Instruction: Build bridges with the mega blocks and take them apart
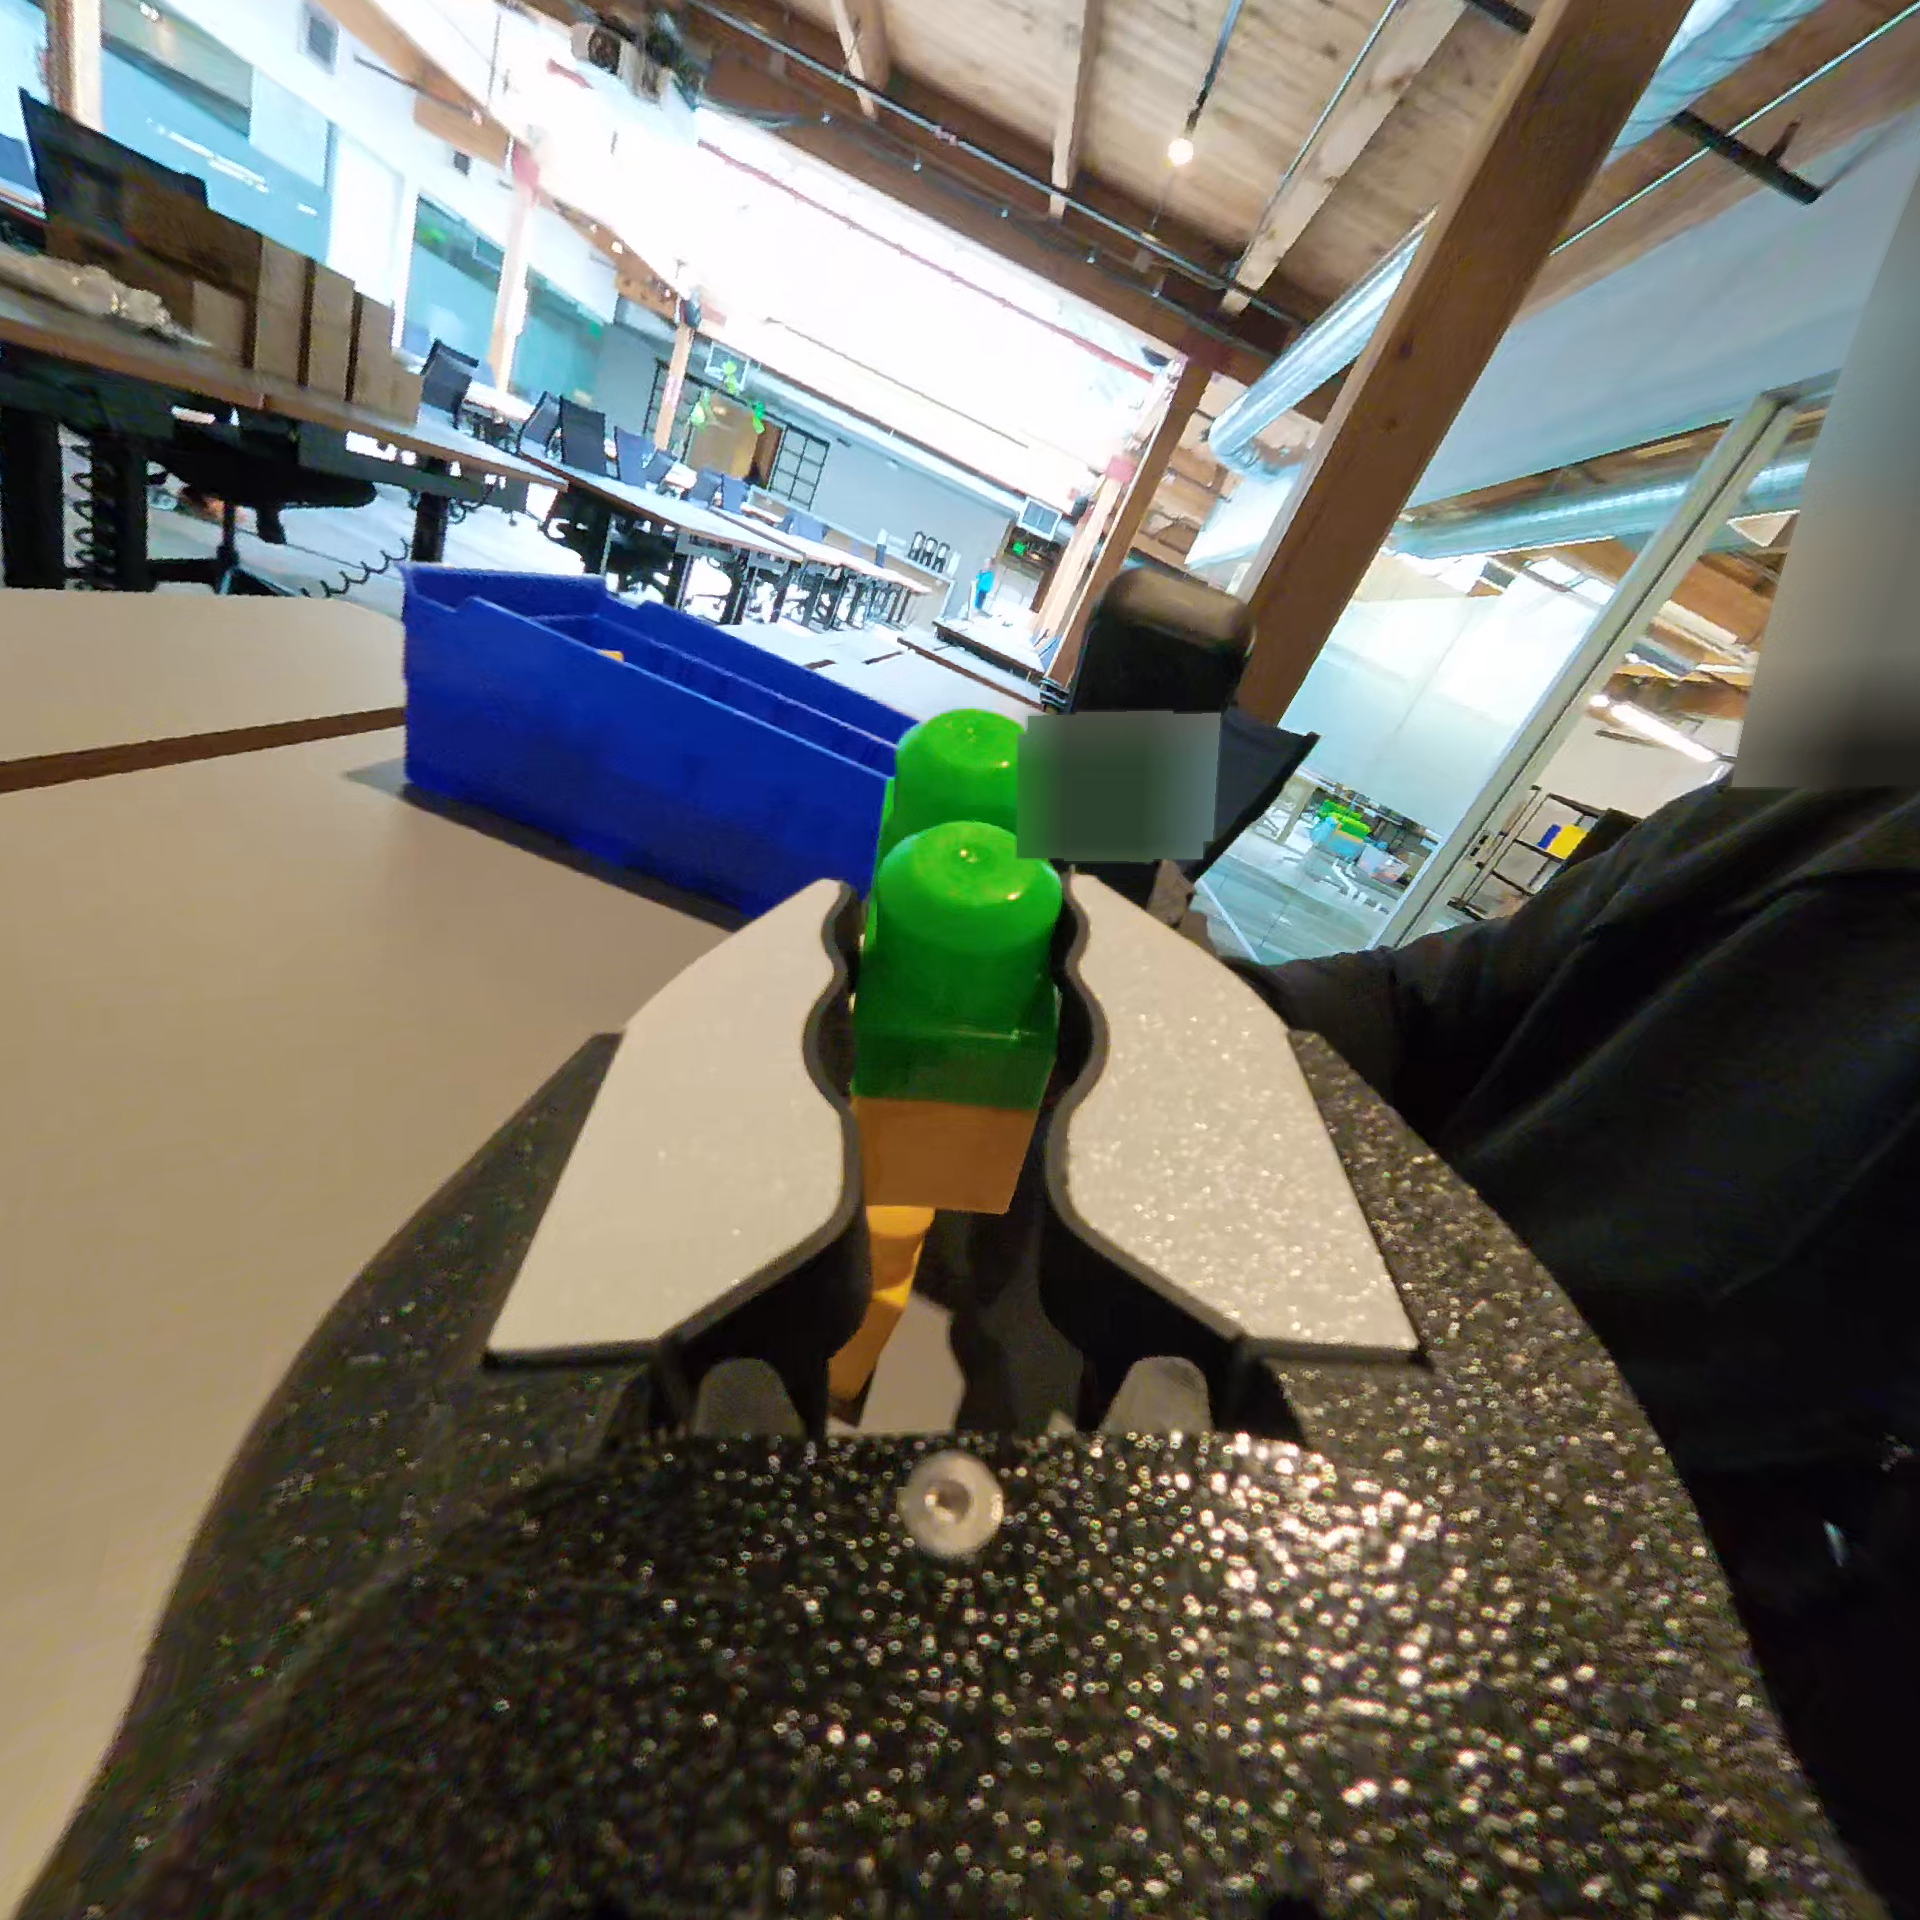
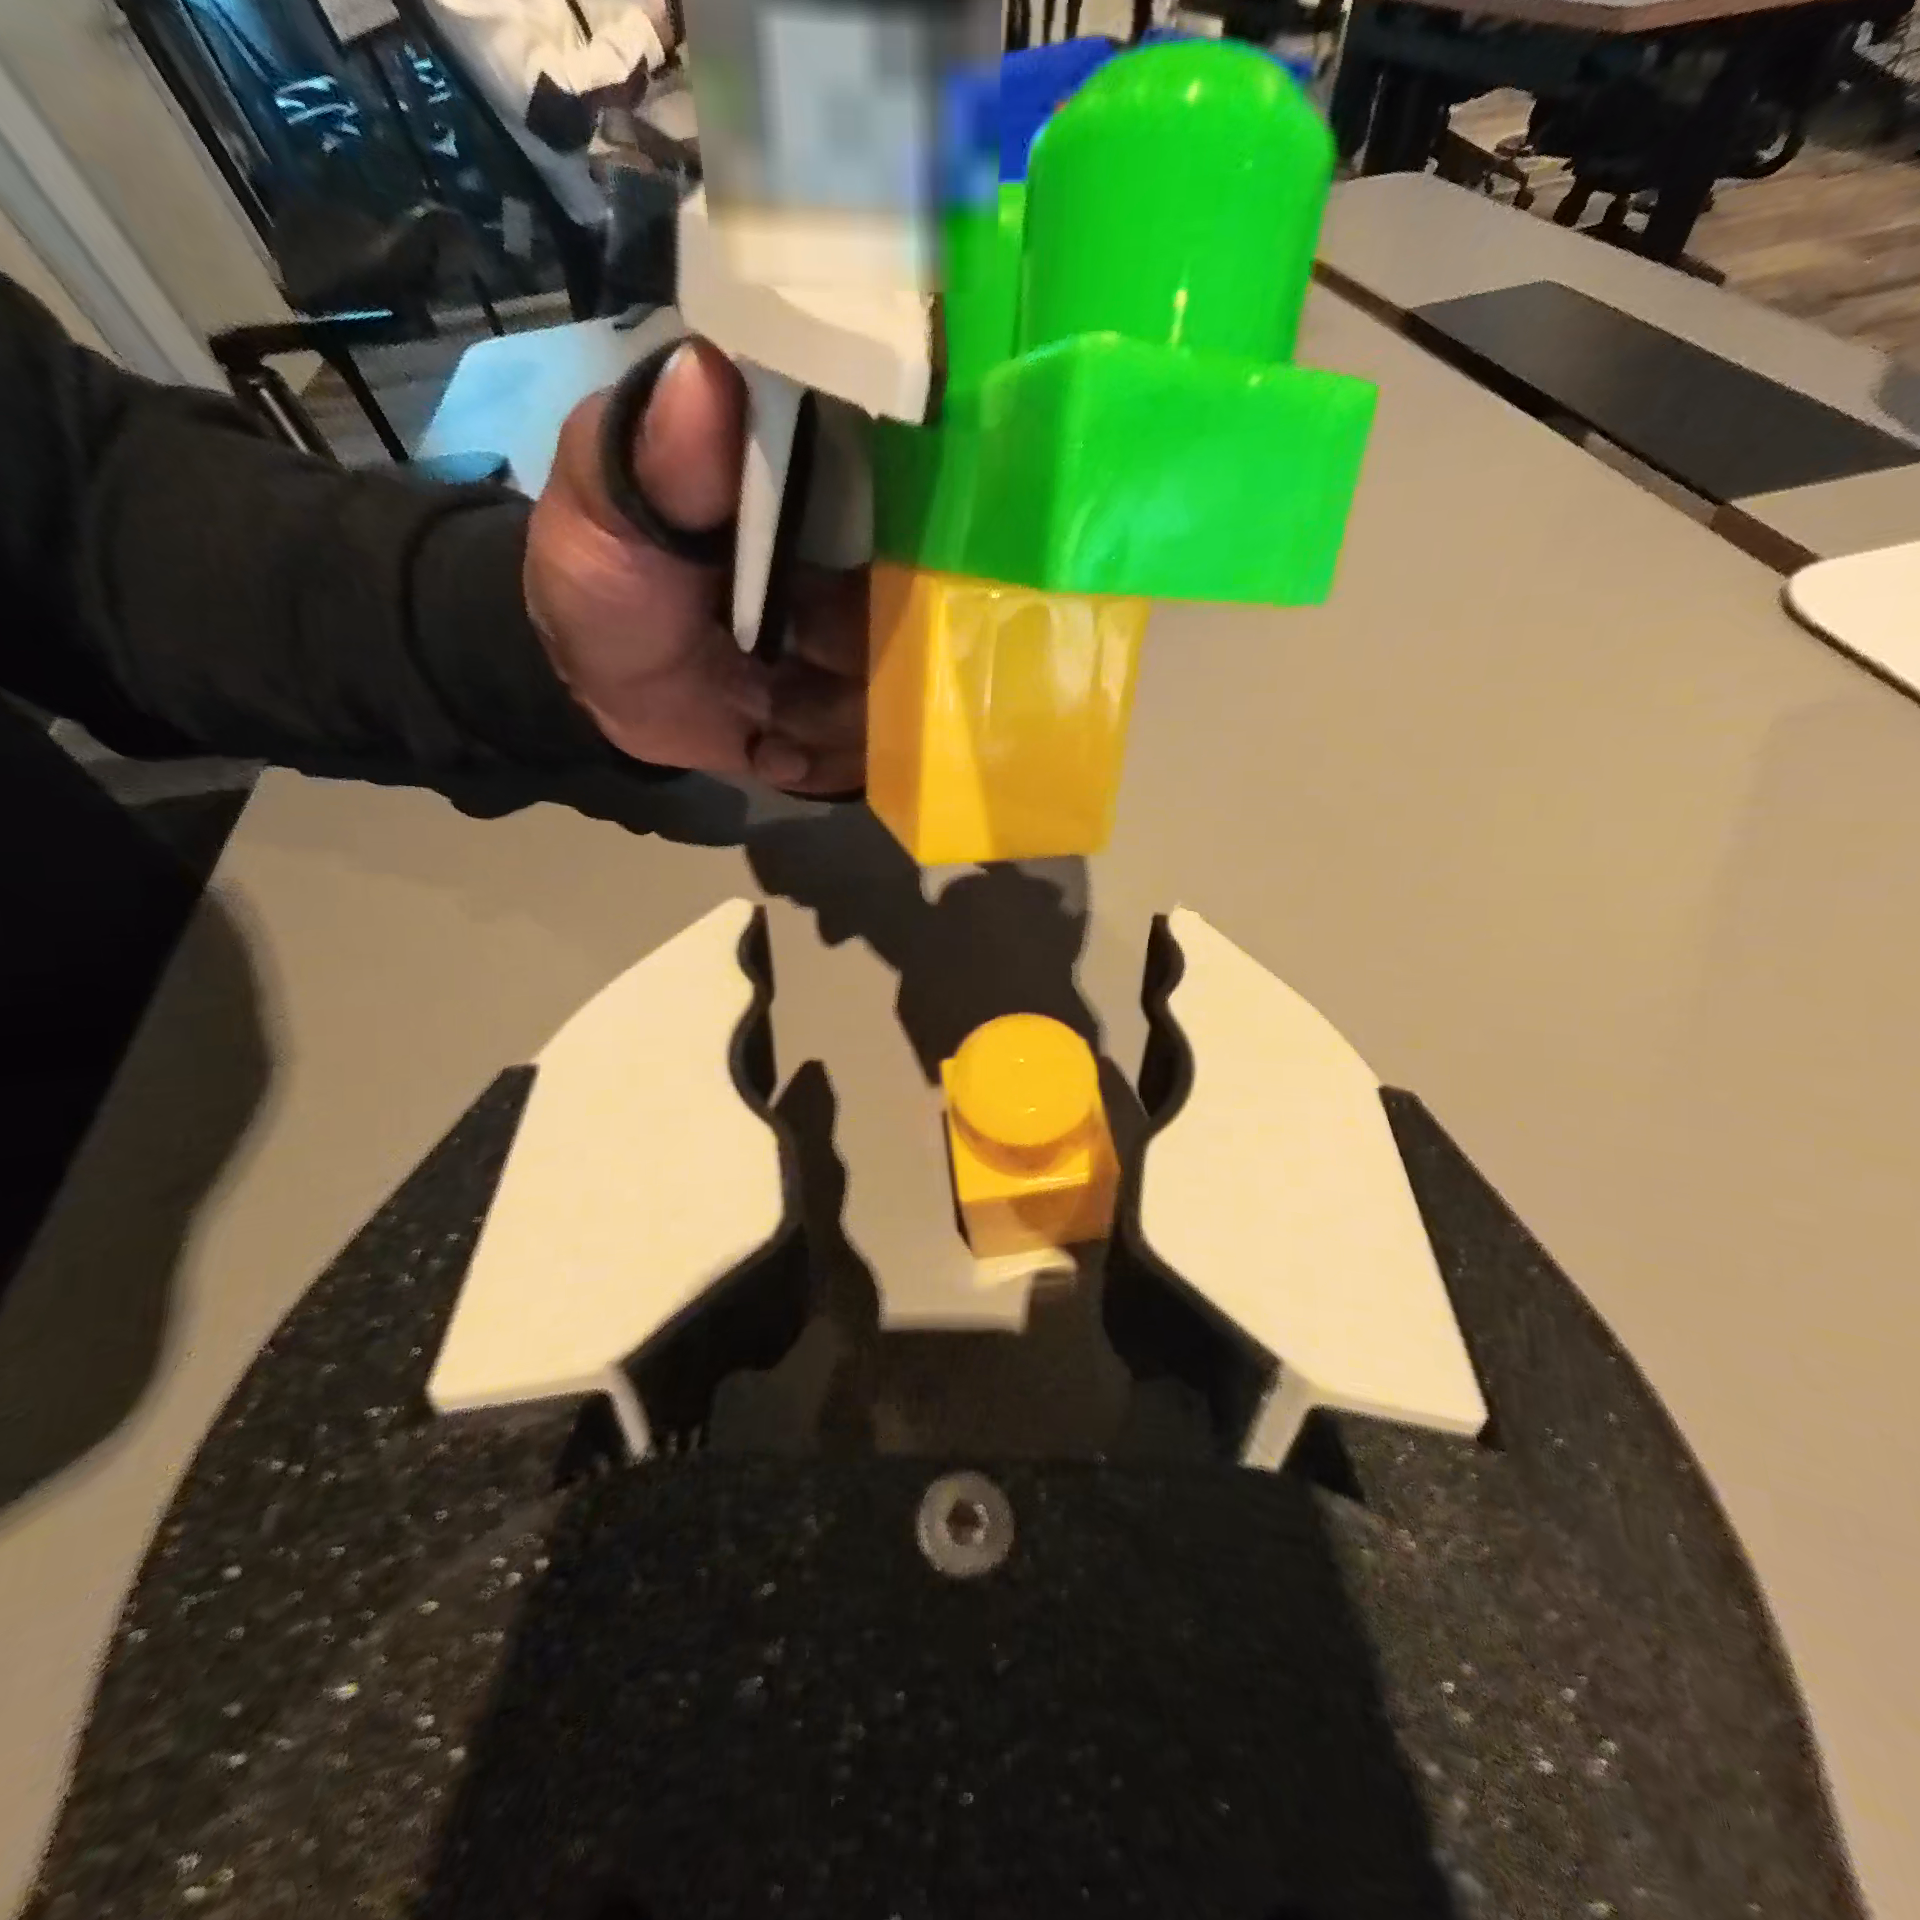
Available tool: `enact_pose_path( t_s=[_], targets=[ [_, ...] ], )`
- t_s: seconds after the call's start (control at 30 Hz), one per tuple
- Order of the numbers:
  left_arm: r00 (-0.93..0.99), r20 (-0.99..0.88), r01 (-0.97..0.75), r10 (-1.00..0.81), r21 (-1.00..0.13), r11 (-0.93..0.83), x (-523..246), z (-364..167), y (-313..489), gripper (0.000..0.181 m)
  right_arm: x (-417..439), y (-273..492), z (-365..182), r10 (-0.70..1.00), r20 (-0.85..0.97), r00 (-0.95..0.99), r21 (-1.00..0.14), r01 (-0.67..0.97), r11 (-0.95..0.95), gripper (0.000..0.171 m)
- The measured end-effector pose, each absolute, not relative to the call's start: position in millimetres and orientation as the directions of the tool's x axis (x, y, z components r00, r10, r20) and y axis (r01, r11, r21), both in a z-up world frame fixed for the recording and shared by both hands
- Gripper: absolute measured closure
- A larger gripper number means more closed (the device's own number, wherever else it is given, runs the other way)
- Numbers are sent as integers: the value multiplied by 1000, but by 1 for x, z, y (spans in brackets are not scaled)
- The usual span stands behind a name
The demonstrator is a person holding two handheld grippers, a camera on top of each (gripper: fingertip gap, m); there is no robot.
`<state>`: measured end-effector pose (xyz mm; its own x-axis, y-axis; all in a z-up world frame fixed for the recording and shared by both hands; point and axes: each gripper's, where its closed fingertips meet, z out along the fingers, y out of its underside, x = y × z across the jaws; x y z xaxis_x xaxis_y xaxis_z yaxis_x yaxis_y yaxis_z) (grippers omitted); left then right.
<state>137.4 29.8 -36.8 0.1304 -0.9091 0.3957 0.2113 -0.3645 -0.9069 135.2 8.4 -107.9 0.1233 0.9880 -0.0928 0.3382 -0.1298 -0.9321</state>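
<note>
My left gripper [image 1: 956, 914] is shut on a green two-stud mega block [image 1: 956, 987] with a yellow block [image 1: 945, 1153] stuck under it. In the right wrist view this green block [image 2: 1143, 447] and its yellow block [image 2: 997, 717] hang in the air above the grey table [image 2: 1507, 935], held from the left by a hand [image 2: 665, 623] on the left gripper. My right gripper [image 2: 961, 935] is open and low over the table. A single yellow one-stud block [image 2: 1029, 1143] stands on the table between its fingers, close to the right finger [image 2: 1247, 1143]; touching or not, I cannot tell.
A blue plastic bin [image 1: 623, 748] stands on the grey table [image 1: 260, 987] beyond the held blocks. A dark sleeve [image 1: 1610, 1039] crosses on the right. A white object [image 2: 1870, 613] sits at the table's right edge. Desks and chairs fill the room behind. The gap from one gripper's tips to the other's is roughly 7 centimetres. My right tips are roughly 30 centimetres from the white object [image 2: 1870, 613].
</note>
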Motion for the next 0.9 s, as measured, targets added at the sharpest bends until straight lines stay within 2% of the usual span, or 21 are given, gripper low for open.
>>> enact_pose_path(
  t_s=[0.13, 0.33, 0.4, 0.43, 0.53, 0.63, 0.73, 0.9],
  targets=[
    [99, 411, 220, -906, -897, -383, 149, -36, 21, 147, 128, -1, -109, 987, -123, 100, -931, 333, -149, 112],
    [-18, 517, 280, -856, -819, -501, 152, -30, 15, 147, 128, -6, -106, 992, -95, 83, -938, 325, -117, 162],
    [-22, 534, 305, -845, -801, -514, 149, -28, 17, 147, 128, -8, -103, 993, -98, 64, -943, 313, -113, 169],
    [-19, 535, 309, -845, -800, -514, 148, -28, 18, 147, 128, -9, -103, 992, -110, 65, -942, 312, -125, 164],
    [4, 516, 319, -856, -812, -488, 145, -27, 20, 147, 125, -10, -106, 982, -175, 67, -928, 322, -188, 131],
    [23, 477, 302, -878, -841, -449, 146, -26, 17, 147, 120, -19, -107, 960, -279, 14, -910, 315, -269, 113],
    [22, 461, 273, -887, -857, -438, 151, -27, 13, 147, 118, -22, -96, 926, -376, -25, -898, 254, -358, 111],
    [-5, 490, 268, -872, -839, -473, 154, -30, 12, 147, 123, -14, -92, 941, -338, 22, -915, 225, -334, 132]
  ],
)
